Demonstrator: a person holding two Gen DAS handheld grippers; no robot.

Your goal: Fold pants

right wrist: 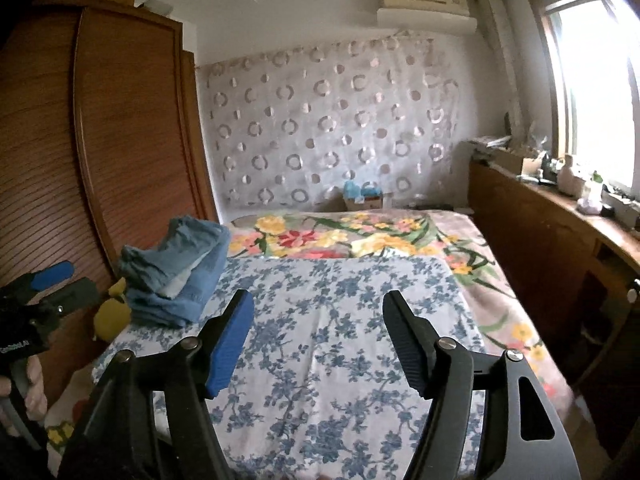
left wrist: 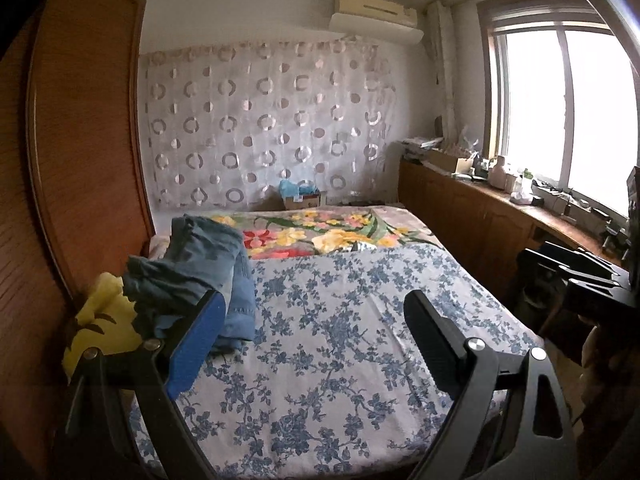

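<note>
At bed's (right wrist: 340,360) left edge, folded pants (right wrist: 176,276) sit stacked. Both grippers, left (left wrist: 304,344) and right (right wrist: 318,344), gape empty. Denim looks soft, fairly heavy; pinch doubled edges.

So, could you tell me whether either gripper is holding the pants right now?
No: the pants lie stacked at the bed's left edge, and the left gripper and right gripper are empty.

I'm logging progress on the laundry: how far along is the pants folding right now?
Done, it seems: folded denim pants lie stacked at the left edge of the bed, by the wardrobe. In hand: nothing; the left tongs and right tongs are open and empty above the blue-flowered sheet. Left: no unfolded pants are visible, so possibly nothing, though the views may miss some.
</note>
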